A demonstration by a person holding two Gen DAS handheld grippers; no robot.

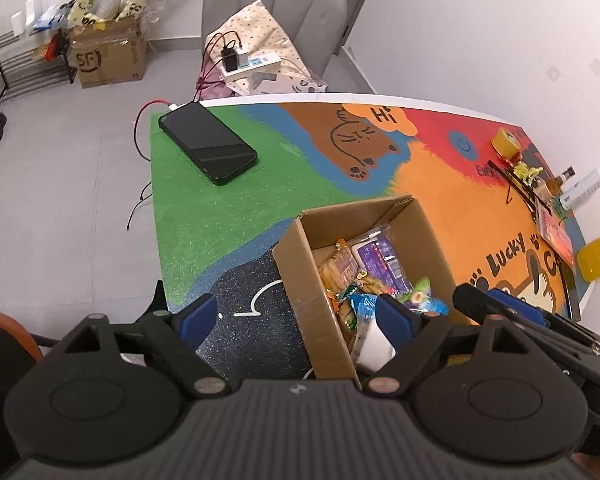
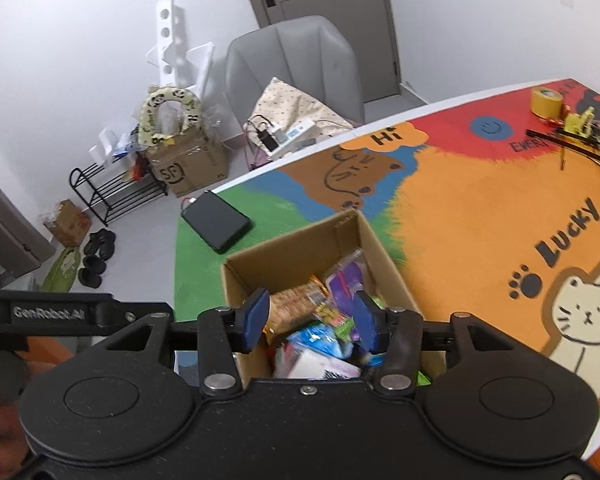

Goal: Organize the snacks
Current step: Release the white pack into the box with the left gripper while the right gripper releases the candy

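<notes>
Nearest the lenses, both grippers are being held over the box (image 2: 300, 256), which is sitting on the mat (image 1: 440, 184) at the near table edge. The right gripper (image 2: 312, 320) is being held partly open, nothing between its pads, directly above the box mouth. The left gripper (image 1: 300, 316) is being held wide open and empty; its fingers are straddling the box's left wall, one pad outside, the other over the contents. The snacks (image 1: 364, 276) are lying in a loose heap inside the box, straight ahead of and below the right gripper, so the right is judged the nearer and better lined up. The box's long axis is running away from the cameras. A purple pack (image 2: 346, 284) and a cracker pack (image 2: 296, 304) are lying toward the far end, blue and green wrappers nearer. Wrapper edges are being blurred in the right view, and the near end of the heap is being hidden behind the gripper bodies; item count cannot be told. Farther off, a phone (image 1: 208, 144) is lying on the green area, well apart from the box. Clutter at the far right edge is hard to make out.
</notes>
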